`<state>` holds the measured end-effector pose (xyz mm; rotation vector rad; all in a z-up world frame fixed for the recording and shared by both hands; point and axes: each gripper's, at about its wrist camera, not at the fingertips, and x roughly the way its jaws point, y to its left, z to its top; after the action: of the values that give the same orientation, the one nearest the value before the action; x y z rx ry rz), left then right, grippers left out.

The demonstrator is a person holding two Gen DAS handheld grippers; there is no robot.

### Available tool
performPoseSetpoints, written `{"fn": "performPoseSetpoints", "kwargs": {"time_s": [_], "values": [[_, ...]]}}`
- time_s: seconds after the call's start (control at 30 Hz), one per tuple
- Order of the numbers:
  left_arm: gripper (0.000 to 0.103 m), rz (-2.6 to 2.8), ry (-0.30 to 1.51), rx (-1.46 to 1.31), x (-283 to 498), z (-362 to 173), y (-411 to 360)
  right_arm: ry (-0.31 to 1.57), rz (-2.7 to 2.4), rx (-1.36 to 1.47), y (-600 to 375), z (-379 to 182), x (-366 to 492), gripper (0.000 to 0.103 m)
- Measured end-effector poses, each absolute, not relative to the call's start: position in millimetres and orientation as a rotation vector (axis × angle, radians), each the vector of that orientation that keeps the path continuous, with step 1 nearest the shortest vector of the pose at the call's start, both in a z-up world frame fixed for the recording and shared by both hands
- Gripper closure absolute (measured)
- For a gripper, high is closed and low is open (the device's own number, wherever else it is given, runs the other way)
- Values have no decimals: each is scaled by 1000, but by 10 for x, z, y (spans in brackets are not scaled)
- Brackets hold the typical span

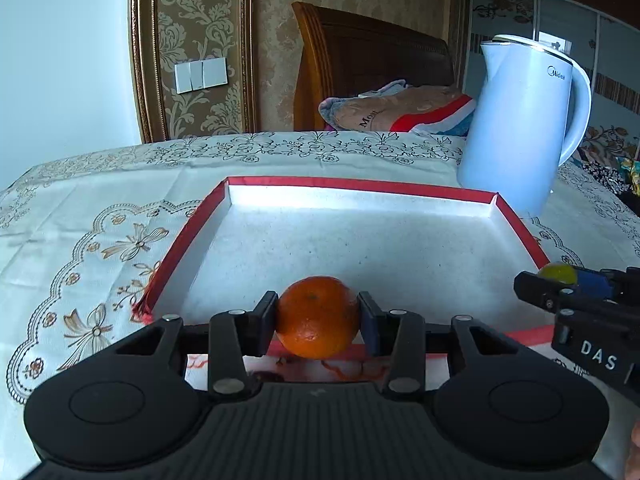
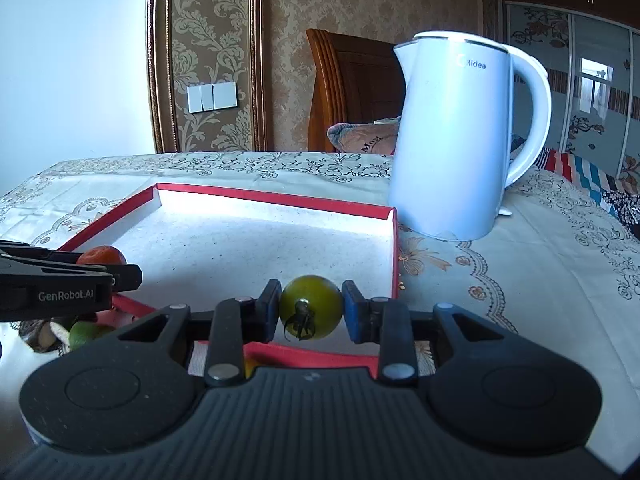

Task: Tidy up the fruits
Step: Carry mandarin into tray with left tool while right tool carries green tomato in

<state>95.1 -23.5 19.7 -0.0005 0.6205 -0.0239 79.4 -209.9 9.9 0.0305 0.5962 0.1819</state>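
The left gripper [image 1: 318, 318] has its fingers [image 1: 265, 322] closed on an orange [image 1: 318, 316], pads pressing its two sides, held above the near edge of the red-rimmed tray [image 1: 360, 186]. The right gripper [image 2: 310, 308] clamps a small green tomato [image 2: 310, 306] the same way, stem toward the camera, over the tray's near right corner. Both fruits are round and smooth, so a slight loosening of either grip could probably let one slip and roll, either off the tray's low wall onto the table [image 1: 100, 208] or toward its edge. The two grippers sit close together, and a careless sideways move might knock them into each other. The white kettle [image 2: 452, 140] stands just beyond the tray's far right corner; a wide swing of the right gripper could bump it. The tray's pale floor shows nothing lying in it yet. Another green fruit [image 2: 82, 332] lies outside the tray, near its front left.
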Motion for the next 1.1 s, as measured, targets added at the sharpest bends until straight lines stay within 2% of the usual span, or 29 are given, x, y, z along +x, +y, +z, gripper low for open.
{"fn": "performPoseSetpoints", "kwargs": {"time_s": [0.83,1.0,1.1], "values": [[61,68,672,27,1487,-63,-209,729,138,63,-2002,-225,1442,72],[59,63,656,39,1468,-72,-220,704,123,48,-1991,-200,1413,59],[53,52,647,39,1447,-77,-245,706,122,58,-2000,-204,1411,55]]}}
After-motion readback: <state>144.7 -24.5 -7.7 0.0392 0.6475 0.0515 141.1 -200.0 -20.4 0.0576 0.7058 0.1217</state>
